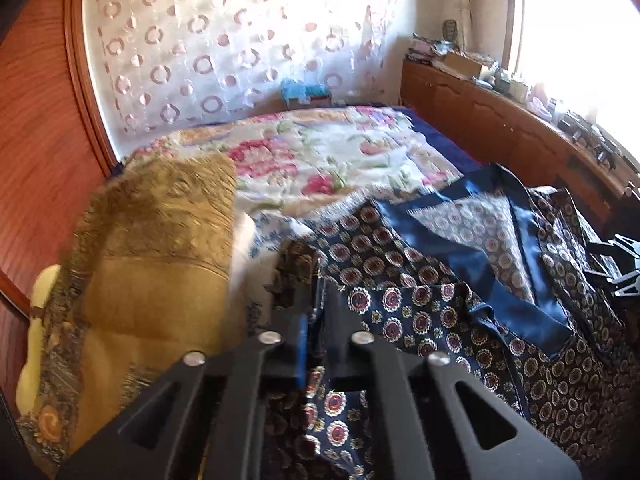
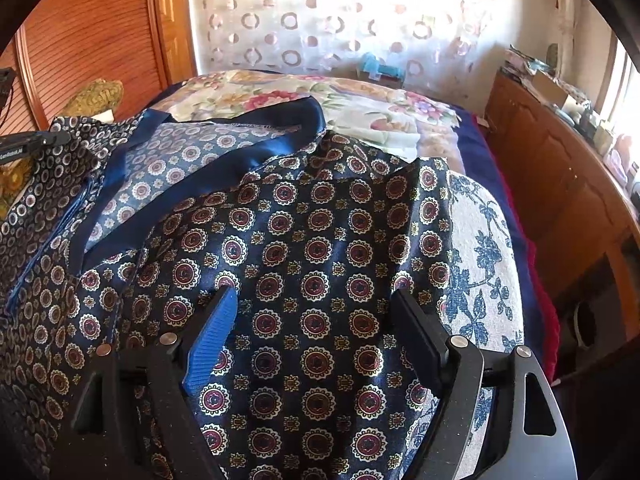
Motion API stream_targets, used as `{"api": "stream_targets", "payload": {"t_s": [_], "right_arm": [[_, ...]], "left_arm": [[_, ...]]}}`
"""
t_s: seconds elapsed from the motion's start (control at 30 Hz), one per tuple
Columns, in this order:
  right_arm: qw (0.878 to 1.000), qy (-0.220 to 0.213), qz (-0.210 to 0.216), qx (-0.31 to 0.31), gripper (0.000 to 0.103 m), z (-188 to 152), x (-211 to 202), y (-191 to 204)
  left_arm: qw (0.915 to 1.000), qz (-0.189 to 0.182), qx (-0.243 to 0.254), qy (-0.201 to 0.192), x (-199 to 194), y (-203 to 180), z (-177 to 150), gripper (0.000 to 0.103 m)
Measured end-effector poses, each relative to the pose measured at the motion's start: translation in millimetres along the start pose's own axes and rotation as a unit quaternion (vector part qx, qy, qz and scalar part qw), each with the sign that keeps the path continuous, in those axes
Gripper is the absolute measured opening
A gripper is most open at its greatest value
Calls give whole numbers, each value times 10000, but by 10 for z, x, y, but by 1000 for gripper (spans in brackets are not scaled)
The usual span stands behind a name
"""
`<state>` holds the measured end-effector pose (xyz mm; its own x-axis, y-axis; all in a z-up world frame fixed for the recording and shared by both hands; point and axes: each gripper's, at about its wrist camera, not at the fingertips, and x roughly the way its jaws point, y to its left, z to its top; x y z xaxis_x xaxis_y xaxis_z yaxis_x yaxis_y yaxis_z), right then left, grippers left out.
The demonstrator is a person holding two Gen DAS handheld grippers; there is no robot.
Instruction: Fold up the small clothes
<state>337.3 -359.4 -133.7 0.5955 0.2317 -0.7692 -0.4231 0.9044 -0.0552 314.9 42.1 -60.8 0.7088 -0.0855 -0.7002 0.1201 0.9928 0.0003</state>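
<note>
We are holding the left gripper (image 1: 316, 300) with its jaws pressed together, clamping a fold of the patterned garment (image 1: 420, 320) between them. The cloth is bunching up at the fingertips and spilling out to the right of that gripper, its plain blue trim (image 1: 500, 280) and paler inner side turned up. Just left of the left gripper a mustard blanket (image 1: 160, 260) is lying in a heap, and beyond the fingertips the floral bedspread (image 1: 320, 152) is stretching away toward the spotted curtain (image 1: 224, 40).

We are holding the right gripper (image 2: 316, 300) with its jaws standing wide apart, pressing on nothing. The garment (image 2: 312, 248) is lying between and under the two fingers, spreading ahead and off to the left. Just right of that gripper a white cushion with blue flowers (image 2: 480, 248) is showing from under the cloth, and farther right a wooden cabinet (image 2: 552, 184) is running along the bed.
</note>
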Motion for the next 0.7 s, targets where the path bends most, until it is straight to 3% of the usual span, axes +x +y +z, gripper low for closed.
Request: {"api": "stream_targets", "payload": {"t_s": [0.23, 0.5, 0.7], "right_arm": [[10000, -6, -8, -9, 81, -8, 0, -7], [9999, -70, 80, 48, 81, -10, -73, -40], [9995, -215, 69, 238, 80, 115, -244, -300]], "left_arm": [[9995, 125, -150, -246, -147, 164, 62, 1], [9999, 32, -16, -158, -96, 53, -13, 1], [9999, -110, -23, -25, -58, 46, -55, 0]]}}
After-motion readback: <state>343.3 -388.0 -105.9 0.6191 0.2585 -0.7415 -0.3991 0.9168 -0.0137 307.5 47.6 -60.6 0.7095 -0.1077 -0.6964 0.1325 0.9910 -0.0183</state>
